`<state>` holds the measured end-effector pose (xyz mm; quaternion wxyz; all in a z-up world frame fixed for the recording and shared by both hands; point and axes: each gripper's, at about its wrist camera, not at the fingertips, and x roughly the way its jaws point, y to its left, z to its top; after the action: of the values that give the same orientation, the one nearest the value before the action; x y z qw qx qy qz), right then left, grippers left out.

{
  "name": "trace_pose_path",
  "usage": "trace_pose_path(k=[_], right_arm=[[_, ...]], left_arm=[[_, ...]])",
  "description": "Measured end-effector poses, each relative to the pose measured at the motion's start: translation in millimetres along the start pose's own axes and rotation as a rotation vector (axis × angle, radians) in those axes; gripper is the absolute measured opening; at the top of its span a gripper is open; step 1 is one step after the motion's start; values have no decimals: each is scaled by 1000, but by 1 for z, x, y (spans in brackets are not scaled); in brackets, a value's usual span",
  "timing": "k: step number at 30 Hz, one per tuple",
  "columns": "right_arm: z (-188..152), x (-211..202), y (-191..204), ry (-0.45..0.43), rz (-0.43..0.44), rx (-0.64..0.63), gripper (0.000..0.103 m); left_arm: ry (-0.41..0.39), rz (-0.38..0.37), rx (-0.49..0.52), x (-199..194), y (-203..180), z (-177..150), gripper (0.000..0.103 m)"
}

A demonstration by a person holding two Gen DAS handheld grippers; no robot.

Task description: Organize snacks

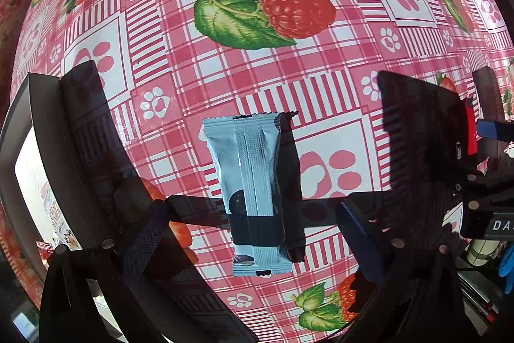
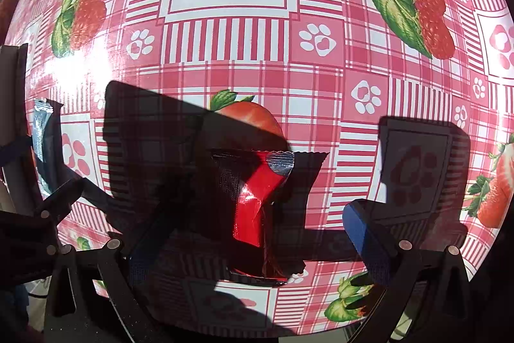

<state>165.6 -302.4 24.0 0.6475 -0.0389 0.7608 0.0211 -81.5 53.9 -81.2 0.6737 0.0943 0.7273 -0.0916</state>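
Pink checked tablecloth (image 1: 225, 79) bears blue packet (image 1: 253, 192), red packet (image 2: 253, 208).

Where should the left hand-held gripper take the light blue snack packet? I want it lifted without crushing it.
Grip the blue packet across its narrow width near the middle, coming straight down from above. It lies flat on the tablecloth, seam side up, its long axis pointing away between the open fingers of the left hand-held gripper, so they already straddle its long edges. Avoid the crimped ends, which would probably fold.

Pale blue snack packet (image 1: 255, 195) flat, seam up; red foil packet (image 2: 257, 208) crumpled, partly shadowed.
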Motion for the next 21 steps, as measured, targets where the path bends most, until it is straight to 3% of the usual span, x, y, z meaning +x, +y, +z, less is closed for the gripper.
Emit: trace_pose_path(k=[9,11,13,14,16,17,19,20,21], right_arm=[[1,-1,1,10,0,0,103],[3,0,1,33,-1,-12,103],[4,0,2,42,-10,-22,102],[3,-2,3,36,-8,-24,97],[1,-10,7,22,-10,-34,84],[0,-14,9,13,-13,-43,73],[0,-21,14,-4,-18,-63,49],[1,-24,16,-11,-18,-70,24],[2,-26,17,-10,-17,-71,23]], left_arm=[[12,0,0,-9,4,-5,103],[18,1,16,-10,1,-5,99],[7,4,49,-16,-5,-7,85],[-1,6,68,-19,-9,-9,80],[-13,11,102,-25,-16,-12,58],[-18,12,115,-27,-19,-13,53],[-29,10,133,-30,-22,-15,25],[-27,1,135,-31,-22,-15,25],[-24,-19,128,-31,-20,-16,25]])
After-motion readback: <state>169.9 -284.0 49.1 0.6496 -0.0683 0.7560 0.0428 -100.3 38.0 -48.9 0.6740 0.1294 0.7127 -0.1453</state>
